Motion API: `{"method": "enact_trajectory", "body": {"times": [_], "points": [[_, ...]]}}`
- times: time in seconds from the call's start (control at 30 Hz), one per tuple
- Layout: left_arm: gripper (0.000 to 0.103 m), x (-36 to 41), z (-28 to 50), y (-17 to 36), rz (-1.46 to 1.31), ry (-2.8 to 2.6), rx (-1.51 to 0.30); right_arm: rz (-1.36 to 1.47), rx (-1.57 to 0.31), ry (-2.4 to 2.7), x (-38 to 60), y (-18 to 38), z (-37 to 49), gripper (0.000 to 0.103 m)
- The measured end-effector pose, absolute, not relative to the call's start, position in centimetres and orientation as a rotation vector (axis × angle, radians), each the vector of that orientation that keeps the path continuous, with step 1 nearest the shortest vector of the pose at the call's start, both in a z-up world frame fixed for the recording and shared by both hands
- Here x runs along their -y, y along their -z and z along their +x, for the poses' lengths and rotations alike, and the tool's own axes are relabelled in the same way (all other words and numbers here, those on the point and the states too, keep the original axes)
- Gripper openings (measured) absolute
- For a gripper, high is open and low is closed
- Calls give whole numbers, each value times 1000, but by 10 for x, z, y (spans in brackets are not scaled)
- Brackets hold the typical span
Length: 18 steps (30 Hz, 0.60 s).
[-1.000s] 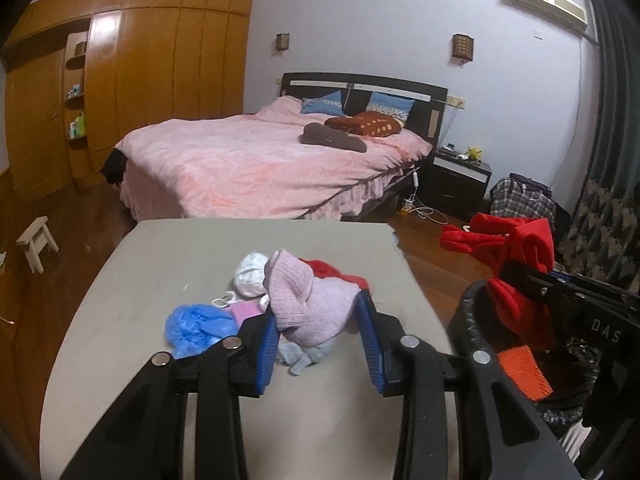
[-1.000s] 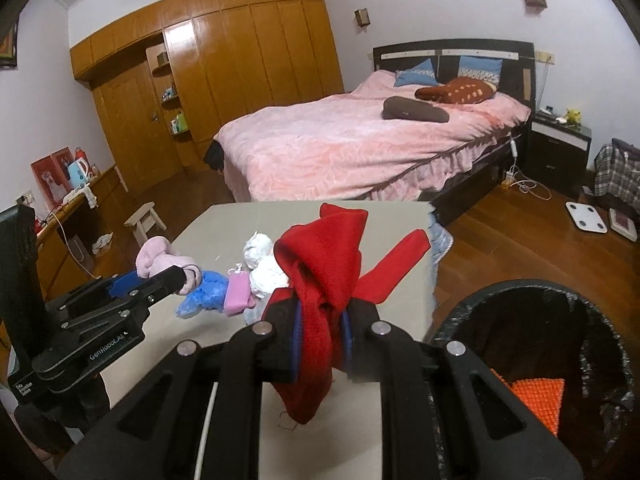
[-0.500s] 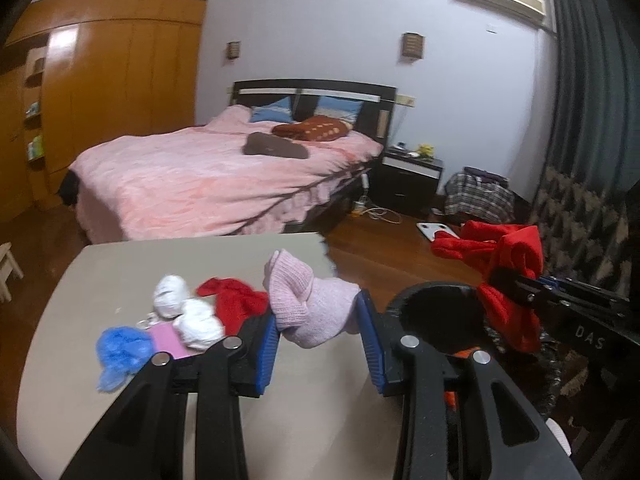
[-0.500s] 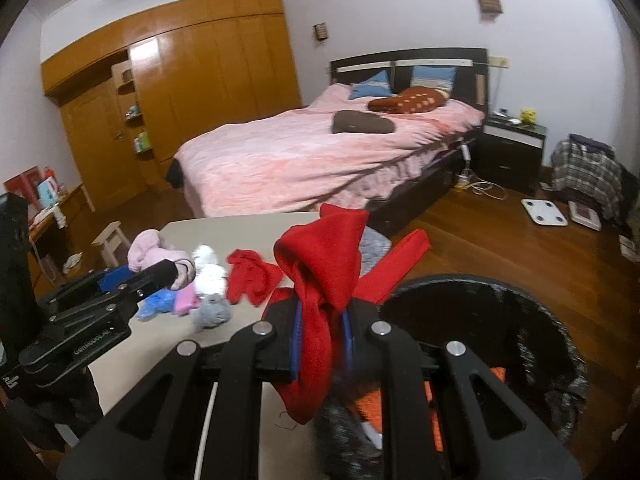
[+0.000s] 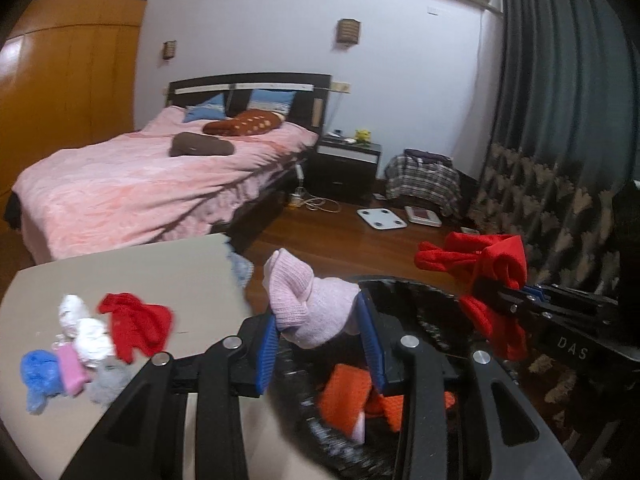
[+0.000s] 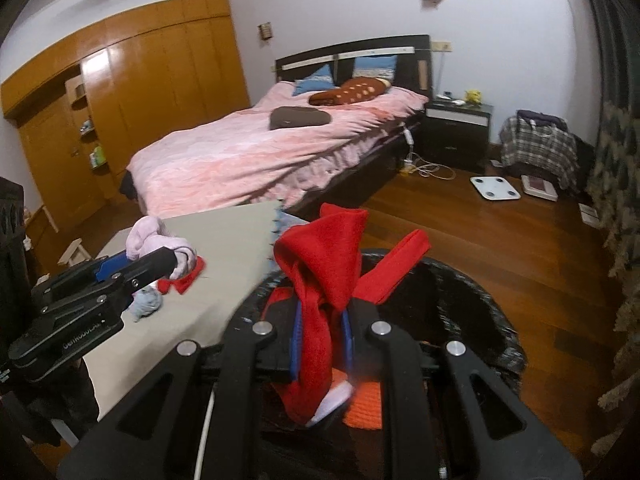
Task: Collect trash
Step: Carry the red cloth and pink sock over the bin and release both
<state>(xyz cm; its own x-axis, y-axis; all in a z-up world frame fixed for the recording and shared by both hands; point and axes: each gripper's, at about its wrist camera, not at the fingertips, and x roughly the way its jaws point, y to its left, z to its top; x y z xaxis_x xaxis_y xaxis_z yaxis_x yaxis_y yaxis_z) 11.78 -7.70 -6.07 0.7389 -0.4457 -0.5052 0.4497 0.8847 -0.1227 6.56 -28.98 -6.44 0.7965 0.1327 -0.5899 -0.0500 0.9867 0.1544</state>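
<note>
My left gripper is shut on a pink knitted sock and holds it above the near rim of a black-lined trash bin. My right gripper is shut on a red cloth and holds it over the same bin. Orange and red items lie inside the bin. On the beige table lie a red cloth, white wads, a pink piece, a blue wad and a grey wad.
A bed with a pink cover stands behind the table. A nightstand, a white scale and a plaid bag sit on the wood floor. Dark curtains hang at the right. A wooden wardrobe lines the left wall.
Both grippers have swung right from the table to above the trash bin, the left carrying the pink sock and the right the red cloth. The table pile now sits to the left.
</note>
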Motion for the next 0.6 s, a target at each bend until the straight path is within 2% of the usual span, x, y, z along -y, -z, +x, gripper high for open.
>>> {"method": "enact_trajectory", "body": {"times": [0.3,0.43,0.47,0.5,0.53,0.57,0.6], "points": [[37,124,129,78,26,568,-588,164,-671,-26,331,87,59,15],[40,139,133,86,39,589,-610,166,-693,-10,338,100,58,19],[42,141,135,87,40,593,-617,167,-697,-3,339,102,59,23],[53,143,137,88,39,600,-630,172,-705,3,342,105,59,26],[62,144,137,89,37,601,-633,180,-714,8,344,108,61,35],[64,144,137,89,34,602,-632,186,-721,12,347,111,62,42],[65,143,137,89,30,605,-632,186,-727,18,349,114,62,43]]}}
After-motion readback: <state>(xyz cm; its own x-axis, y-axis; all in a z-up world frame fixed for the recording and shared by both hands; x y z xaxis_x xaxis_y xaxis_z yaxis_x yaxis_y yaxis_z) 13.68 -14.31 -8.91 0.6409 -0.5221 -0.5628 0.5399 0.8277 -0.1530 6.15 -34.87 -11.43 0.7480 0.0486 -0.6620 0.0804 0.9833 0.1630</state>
